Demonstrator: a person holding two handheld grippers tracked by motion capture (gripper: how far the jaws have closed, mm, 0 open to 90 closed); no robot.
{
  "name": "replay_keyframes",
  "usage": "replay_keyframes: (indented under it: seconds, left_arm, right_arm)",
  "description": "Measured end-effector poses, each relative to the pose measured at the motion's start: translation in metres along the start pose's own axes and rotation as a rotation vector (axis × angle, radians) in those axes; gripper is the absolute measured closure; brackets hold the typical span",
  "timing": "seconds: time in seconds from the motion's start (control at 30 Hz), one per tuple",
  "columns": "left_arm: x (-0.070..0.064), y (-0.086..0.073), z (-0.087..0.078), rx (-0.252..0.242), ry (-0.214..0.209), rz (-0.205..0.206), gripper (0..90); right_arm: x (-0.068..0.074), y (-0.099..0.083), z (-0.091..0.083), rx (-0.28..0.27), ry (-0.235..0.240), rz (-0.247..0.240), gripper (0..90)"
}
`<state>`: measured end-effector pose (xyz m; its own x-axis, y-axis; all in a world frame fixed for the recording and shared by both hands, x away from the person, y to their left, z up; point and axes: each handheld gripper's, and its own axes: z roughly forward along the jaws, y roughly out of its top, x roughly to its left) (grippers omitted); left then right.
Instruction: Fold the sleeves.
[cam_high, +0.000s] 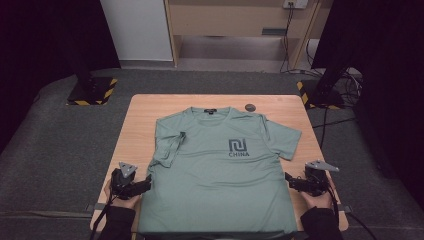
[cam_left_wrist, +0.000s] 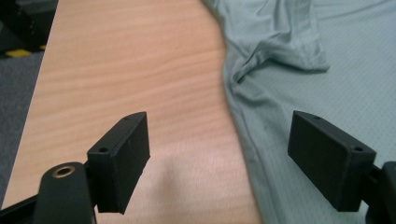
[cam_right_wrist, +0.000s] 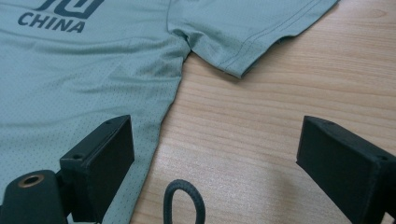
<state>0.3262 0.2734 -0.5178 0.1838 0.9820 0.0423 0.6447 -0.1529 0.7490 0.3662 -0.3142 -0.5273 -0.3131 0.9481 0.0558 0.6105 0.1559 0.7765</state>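
A sage-green T-shirt (cam_high: 215, 170) with a dark "CHINA" logo (cam_high: 238, 148) lies face up on the wooden table (cam_high: 140, 120), collar at the far side. Its left sleeve (cam_high: 167, 145) is folded in over the body; the right sleeve (cam_high: 285, 137) lies flat. My left gripper (cam_high: 145, 184) is open at the shirt's left side seam (cam_left_wrist: 243, 135), one jaw over bare wood, the other over fabric. My right gripper (cam_high: 289, 181) is open at the right side seam (cam_right_wrist: 168, 112), just below the right sleeve (cam_right_wrist: 247, 32). Neither holds anything.
A small dark round object (cam_high: 250, 107) sits on the table near the shirt's far right shoulder. Grey carpet (cam_high: 55, 145) surrounds the table. Two black stands with hazard-striped bases (cam_high: 92, 92) flank the far corners. A black cable loop (cam_right_wrist: 187, 200) lies by my right gripper.
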Motion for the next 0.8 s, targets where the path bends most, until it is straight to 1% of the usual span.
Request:
replay_keyframes:
  seconds: [0.1, 0.2, 0.3, 0.43, 0.47, 0.53, 0.6, 0.7, 0.8]
  left_arm:
    - [0.003, -0.006, -0.002, -0.001, -0.013, -0.031, 19.4]
    - [0.005, -0.009, -0.002, -0.009, -0.015, -0.041, 18.9]
    - [0.006, -0.013, 0.0, -0.009, -0.001, -0.031, 17.9]
    - [0.007, -0.016, 0.005, -0.011, -0.009, -0.024, 17.0]
    - [0.008, -0.016, 0.006, -0.013, -0.007, -0.014, 16.8]
    - [0.008, -0.016, 0.007, -0.016, 0.013, 0.01, 16.7]
    - [0.01, -0.016, 0.009, -0.007, 0.006, 0.008, 16.5]
    - [0.011, -0.015, 0.009, -0.013, 0.013, 0.015, 16.2]
    - [0.014, -0.015, 0.01, -0.009, 0.007, 0.005, 16.2]
  right_arm:
    - [-0.001, 0.001, -0.002, -0.009, 0.002, 0.003, 11.0]
    - [-0.001, 0.004, -0.004, -0.021, 0.003, 0.003, 11.0]
    - [-0.001, 0.007, -0.008, -0.032, 0.008, 0.012, 11.0]
    - [0.0, 0.012, -0.012, -0.046, 0.009, 0.012, 11.0]
    - [0.001, 0.015, -0.014, -0.051, 0.012, 0.013, 10.7]
    - [0.001, 0.019, -0.016, -0.062, 0.017, 0.017, 10.5]
    - [0.002, 0.025, -0.017, -0.067, 0.016, 0.014, 10.3]
    - [0.002, 0.034, -0.018, -0.074, 0.011, 0.014, 10.5]
    - [0.0, 0.044, -0.019, -0.073, 0.008, 0.022, 10.8]
